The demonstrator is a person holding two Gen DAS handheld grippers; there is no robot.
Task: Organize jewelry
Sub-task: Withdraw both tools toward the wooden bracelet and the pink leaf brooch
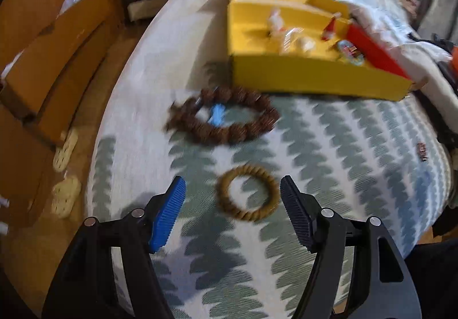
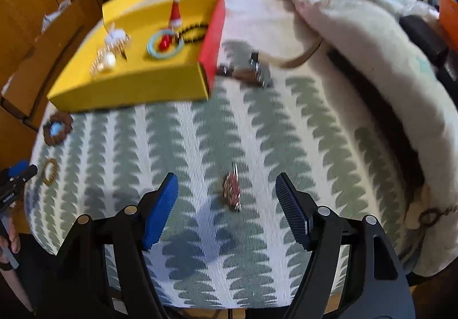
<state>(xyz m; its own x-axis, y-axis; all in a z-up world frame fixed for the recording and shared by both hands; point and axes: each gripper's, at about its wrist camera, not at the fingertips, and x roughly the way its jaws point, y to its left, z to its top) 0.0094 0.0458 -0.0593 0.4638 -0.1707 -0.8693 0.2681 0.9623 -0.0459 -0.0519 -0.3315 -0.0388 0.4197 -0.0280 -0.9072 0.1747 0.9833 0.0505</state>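
A tan twisted ring bracelet [image 1: 247, 193] lies on the patterned cover, between the spread fingers of my open left gripper [image 1: 232, 190], untouched. Beyond it sits a dark brown bead bracelet [image 1: 226, 118] with a small blue piece inside its loop. A yellow box [image 1: 312, 81] with a red flap holds several trinkets. In the right wrist view a small reddish sparkly clip [image 2: 232, 190] lies between the jaws of my open right gripper [image 2: 226, 188], apart from both pads. The yellow box [image 2: 134, 90], brown bracelet [image 2: 58, 128], tan ring [image 2: 51, 171] and left gripper [image 2: 17, 176] show at the left.
Cardboard boxes [image 1: 57, 41] line the floor left of the bed. Crumpled blankets [image 2: 357, 27] pile along the back and right. A dark metallic clasp item [image 2: 252, 73] lies right of the box. A person's hand [image 2: 10, 241] shows at the lower left edge.
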